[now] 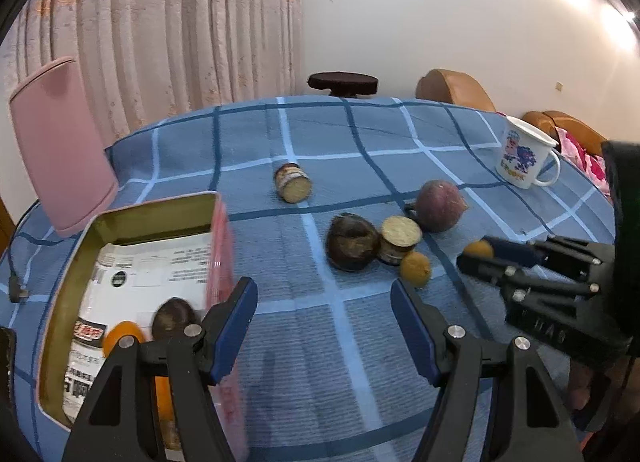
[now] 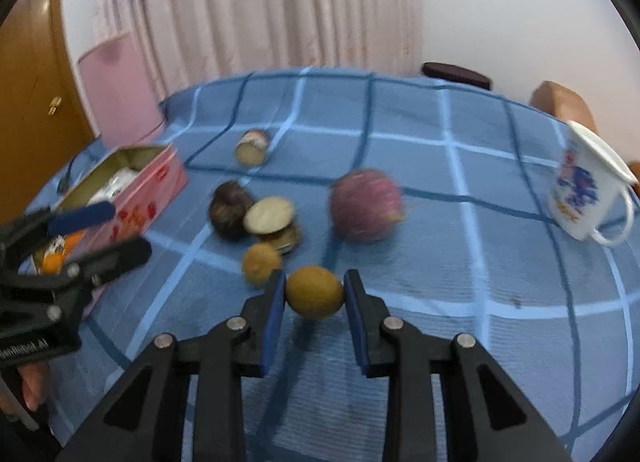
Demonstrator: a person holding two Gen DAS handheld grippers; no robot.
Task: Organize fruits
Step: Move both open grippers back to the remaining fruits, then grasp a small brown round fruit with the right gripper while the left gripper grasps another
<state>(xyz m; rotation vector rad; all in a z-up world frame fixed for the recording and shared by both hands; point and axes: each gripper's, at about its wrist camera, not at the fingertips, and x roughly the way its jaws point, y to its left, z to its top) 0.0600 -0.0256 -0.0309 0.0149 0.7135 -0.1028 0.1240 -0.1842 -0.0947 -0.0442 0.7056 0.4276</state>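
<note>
Right wrist view: the right tongs (image 2: 315,296) are clamped on a small yellow-brown fruit (image 2: 315,292), both blue pads against its sides, just above the blue checked counter (image 2: 500,189). A second small fruit (image 2: 261,262) lies just beside it, near a dark fruit (image 2: 230,209), a jar (image 2: 276,223) and a purple fruit (image 2: 366,205). The left tongs (image 1: 324,326) stand wide apart, holding nothing, beside the pink tin (image 1: 218,250), which holds an orange (image 1: 122,336) and a dark fruit.

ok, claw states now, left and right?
Left claw: open, holding nothing.
Right claw: shut on the small yellow-brown fruit.
</note>
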